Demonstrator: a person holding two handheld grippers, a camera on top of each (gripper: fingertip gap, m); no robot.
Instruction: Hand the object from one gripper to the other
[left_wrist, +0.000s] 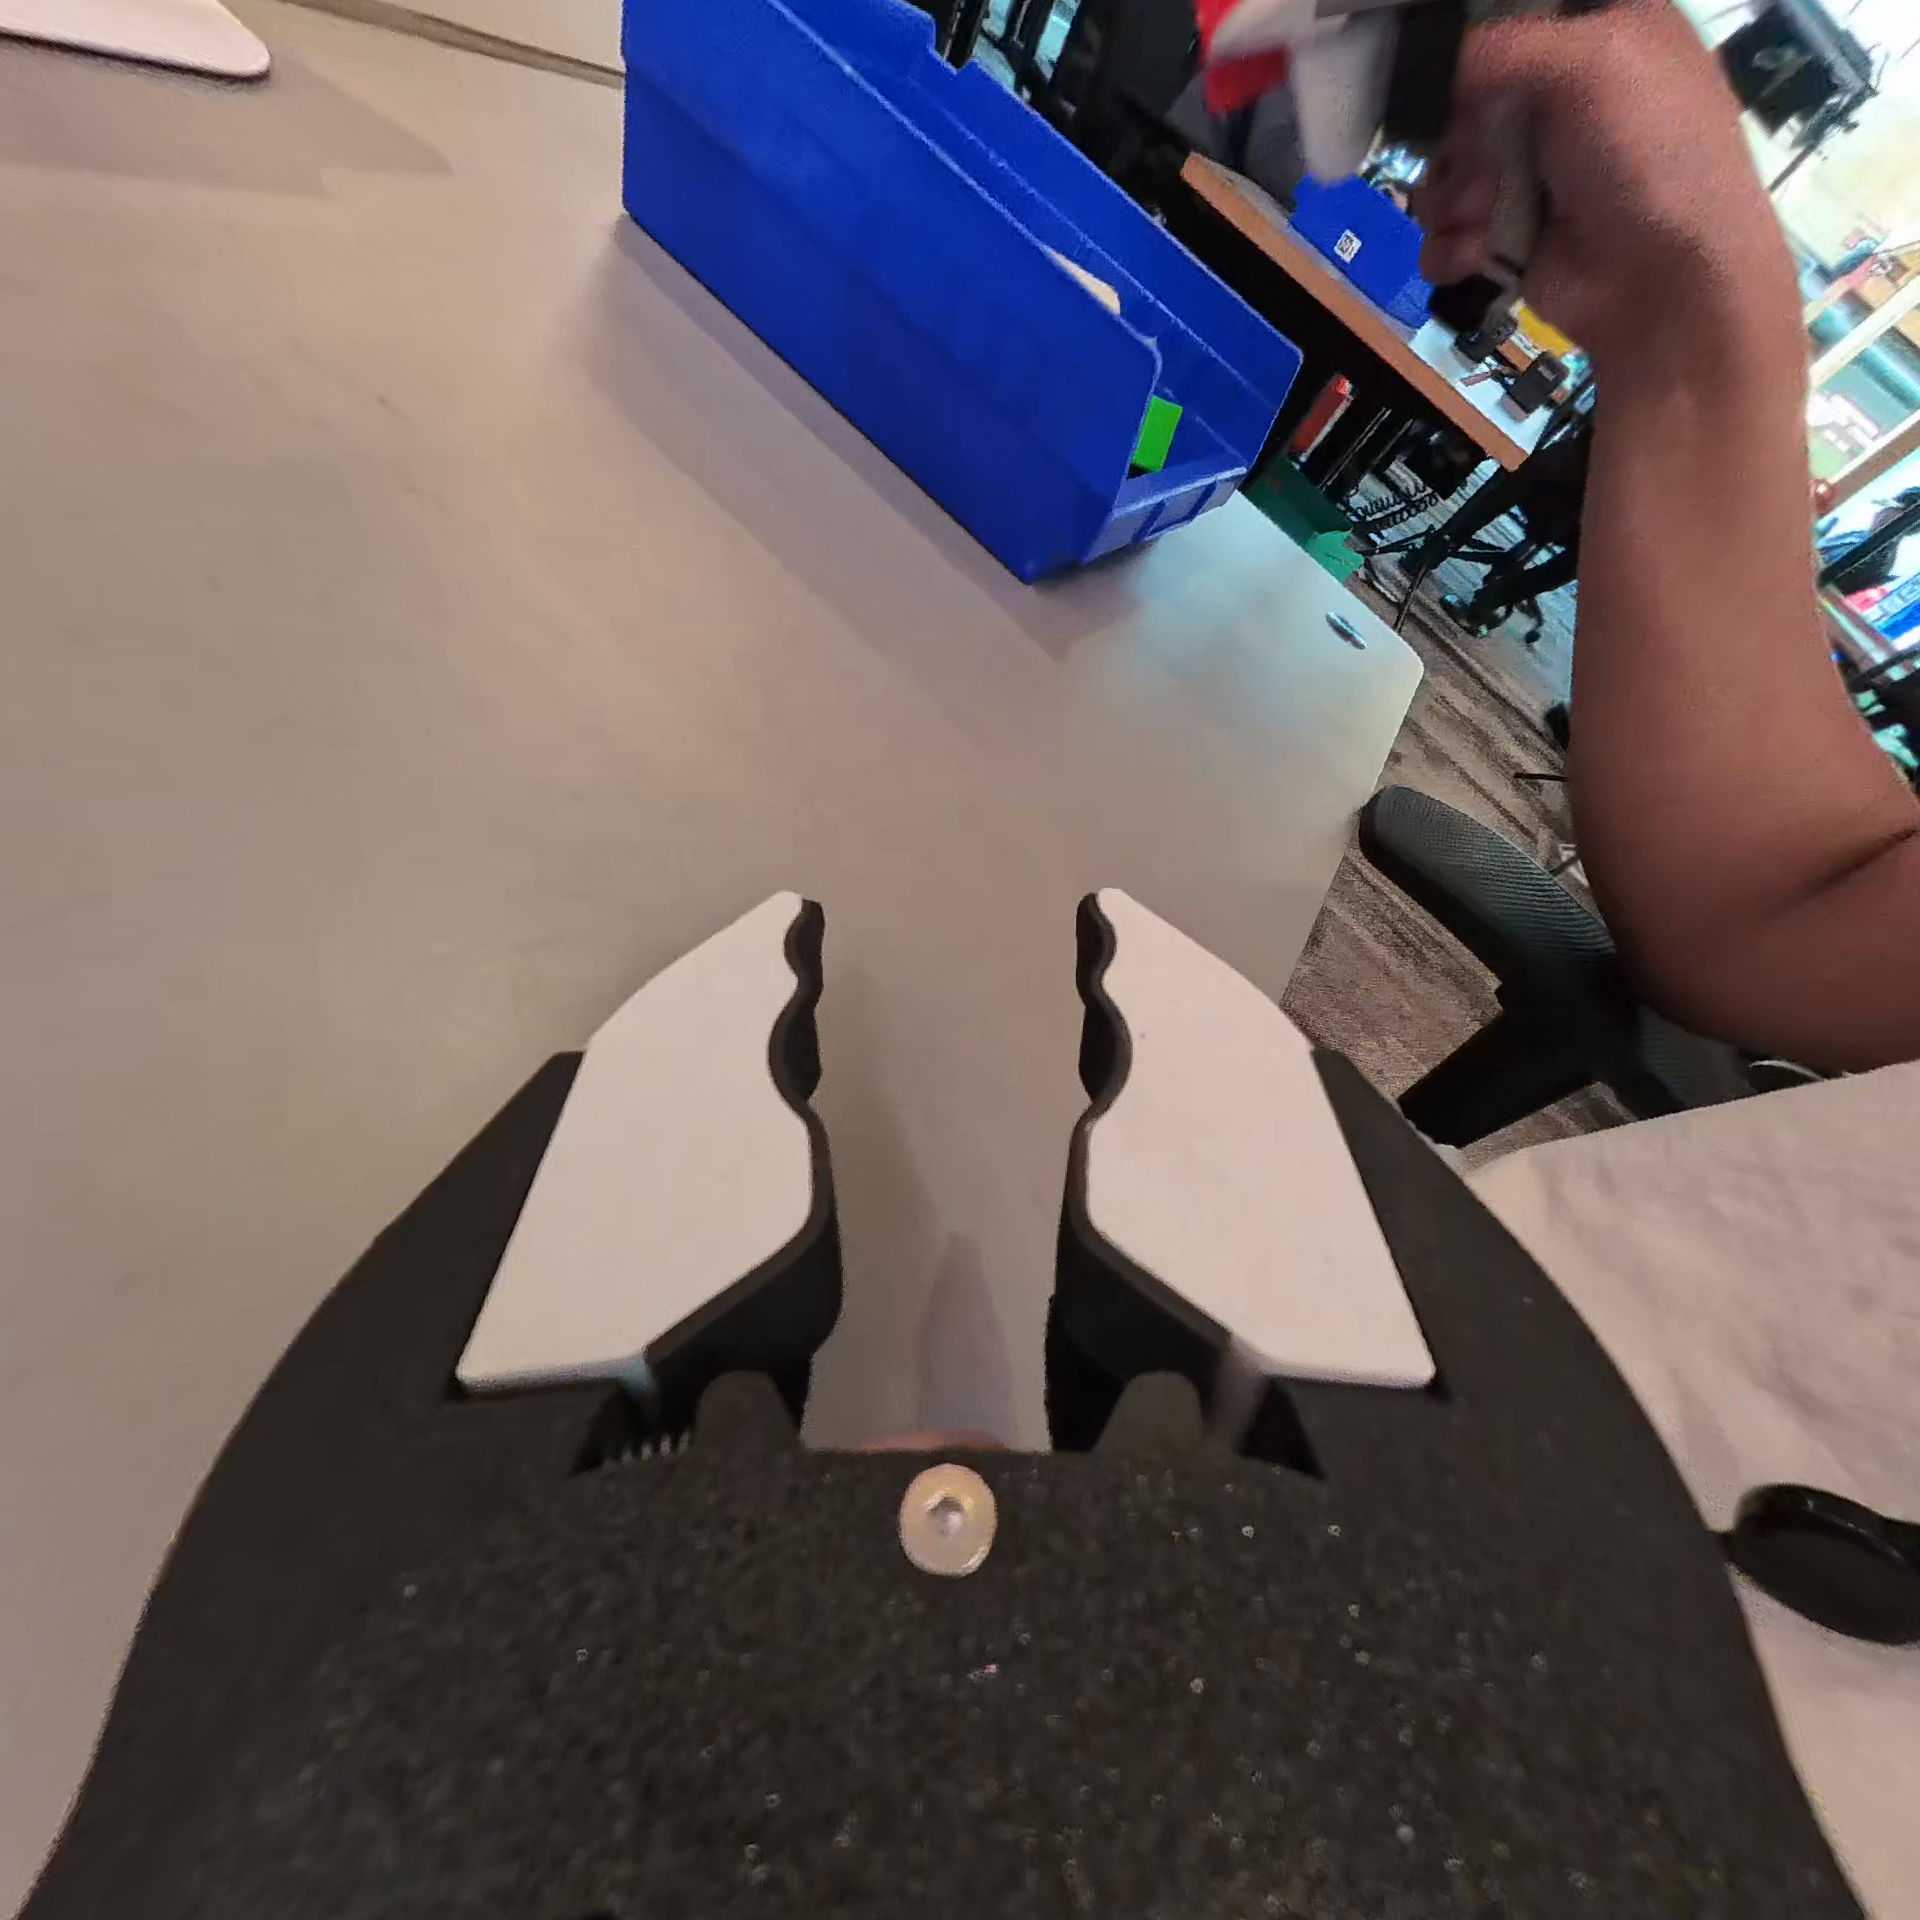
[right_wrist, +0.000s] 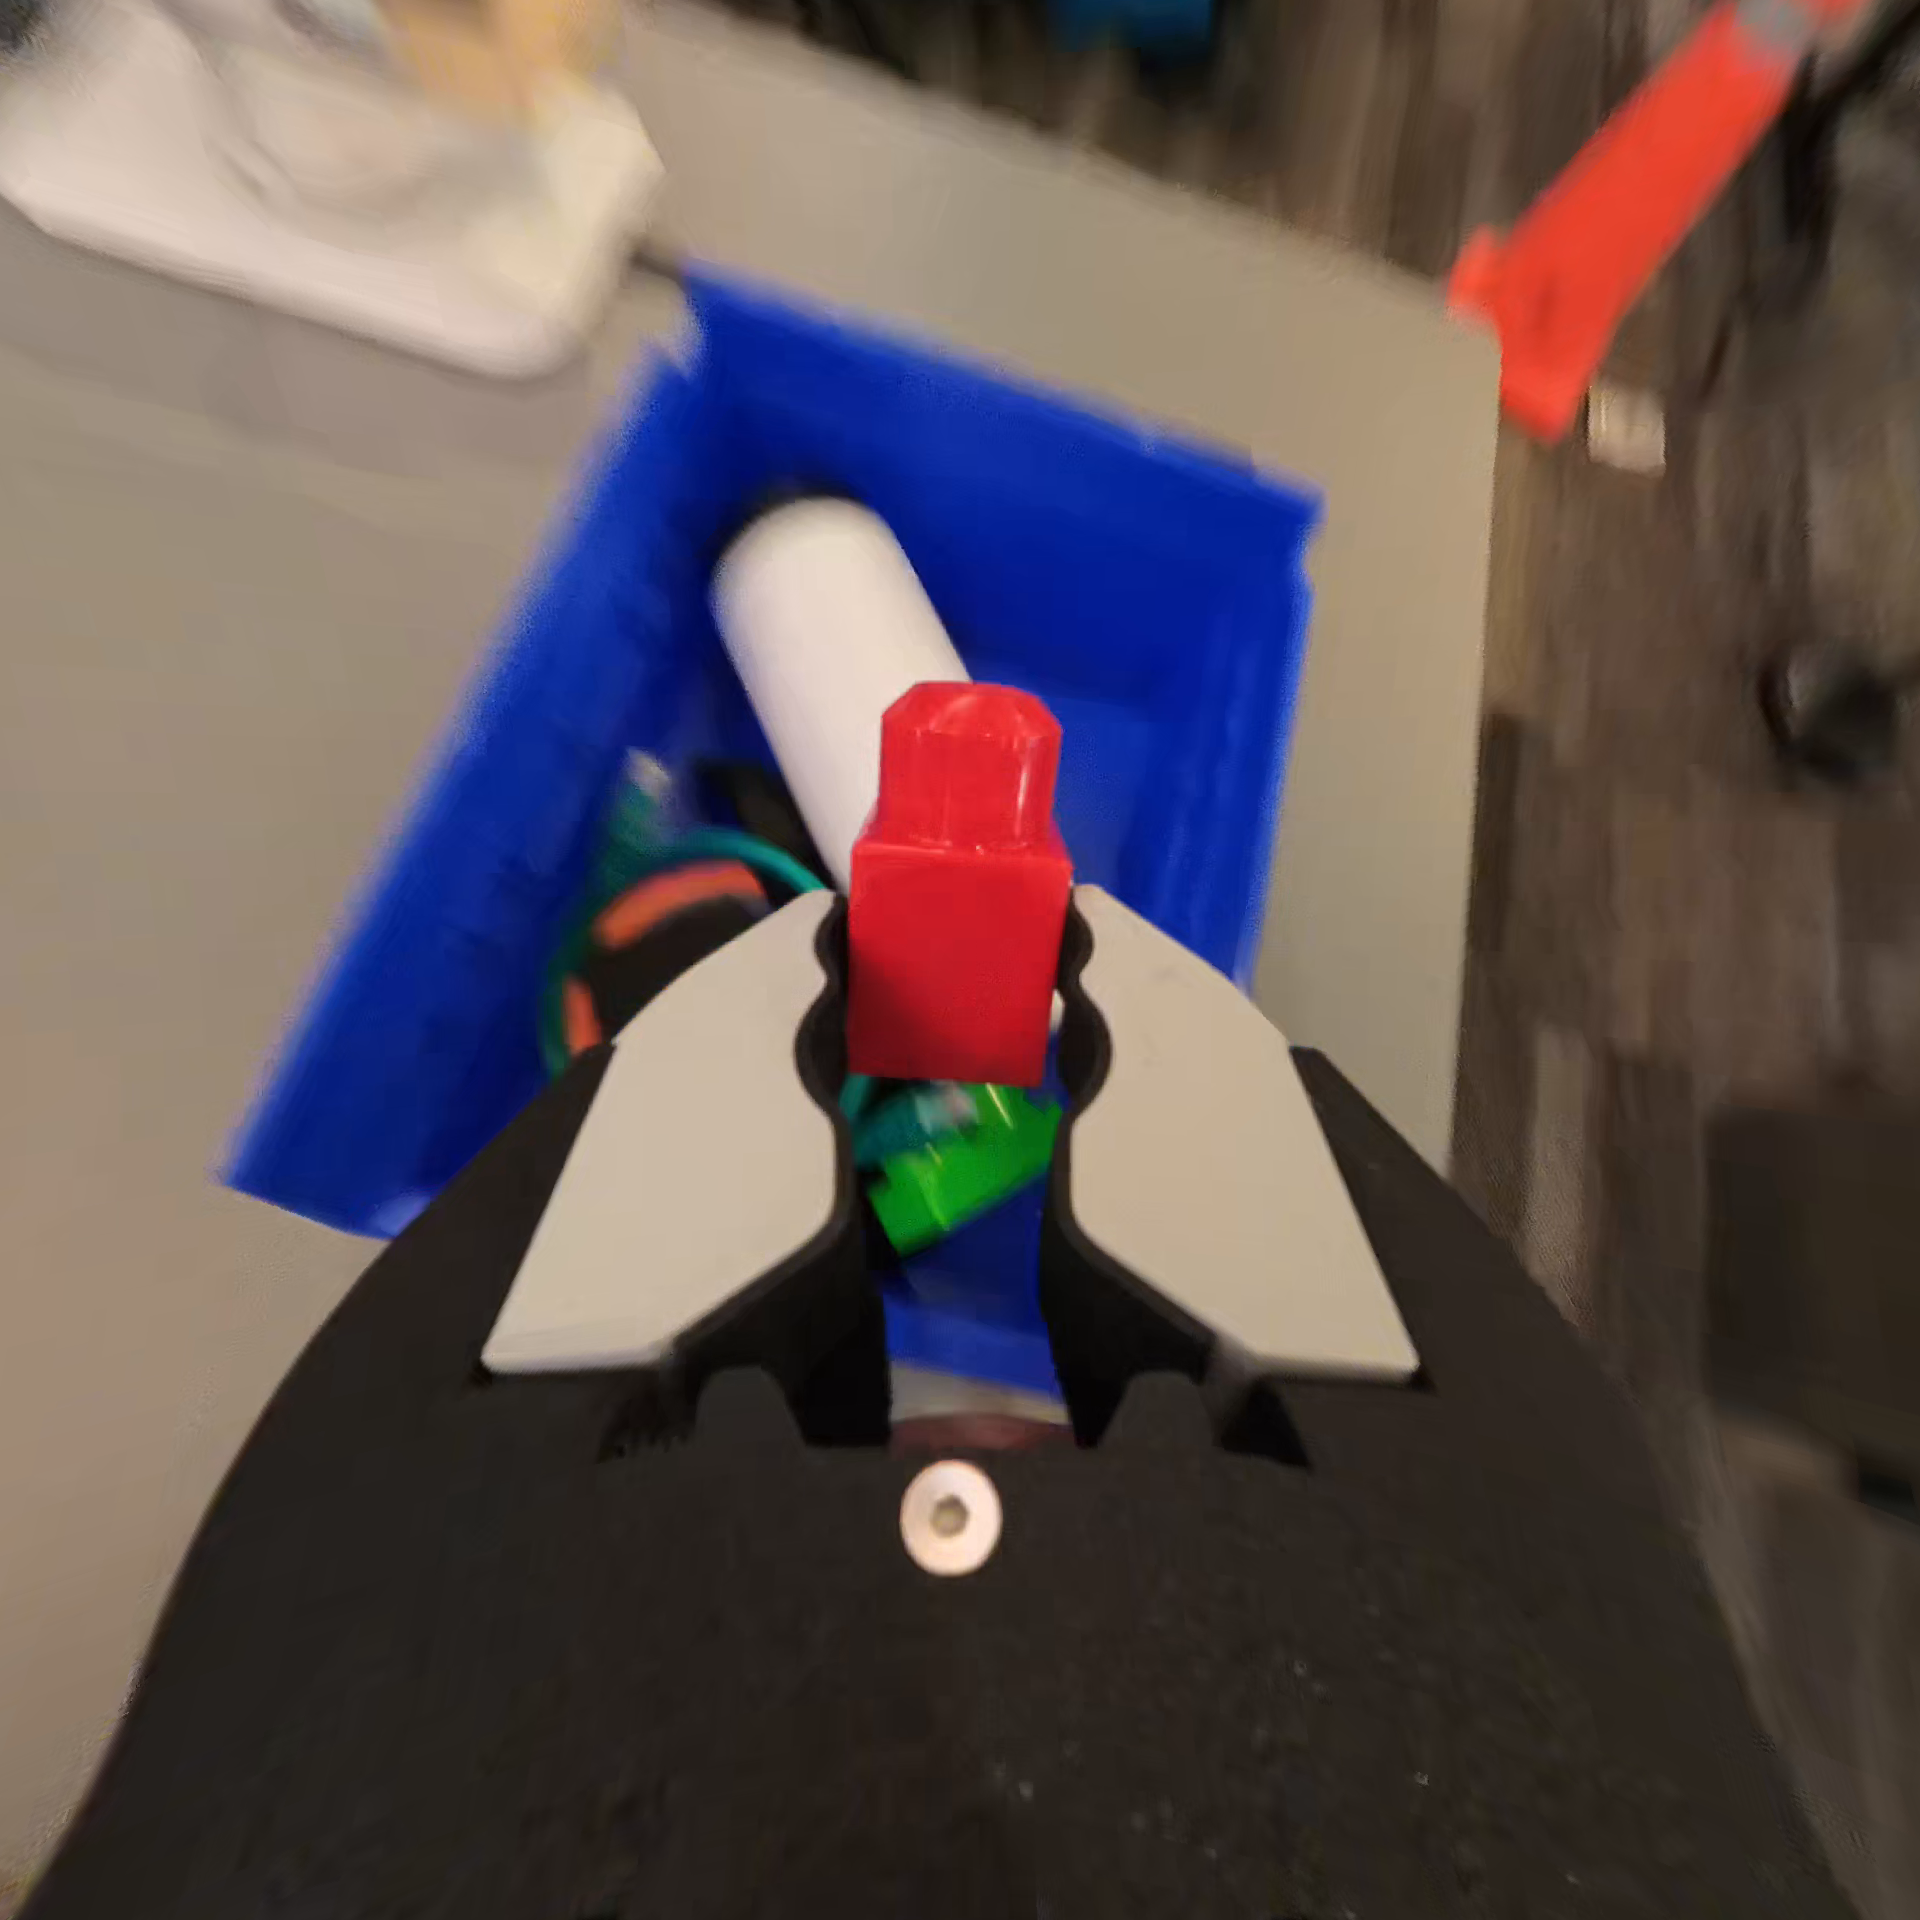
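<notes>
My right gripper (right_wrist: 954, 935) is shut on a red block (right_wrist: 951, 914) with a stud on top and holds it in the air above the blue bin (right_wrist: 1039, 488). In the left wrist view the right gripper shows high at the top right, blurred, in a person's hand (left_wrist: 1600, 208), with the red block (left_wrist: 1242, 73) in it. My left gripper (left_wrist: 951, 925) is open and empty, low over the grey table (left_wrist: 416, 675), apart from the bin (left_wrist: 883, 281).
The bin holds a white cylinder (right_wrist: 831, 644), a green block (right_wrist: 956, 1174) and coiled cables (right_wrist: 644, 914). A white object (right_wrist: 312, 177) sits at the table's far left. The table edge (left_wrist: 1361, 821) and a chair (left_wrist: 1496, 914) lie right. A red bar (right_wrist: 1621, 218) hangs beyond. Some 40 cm of space lies between my two pairs of fingers.
</notes>
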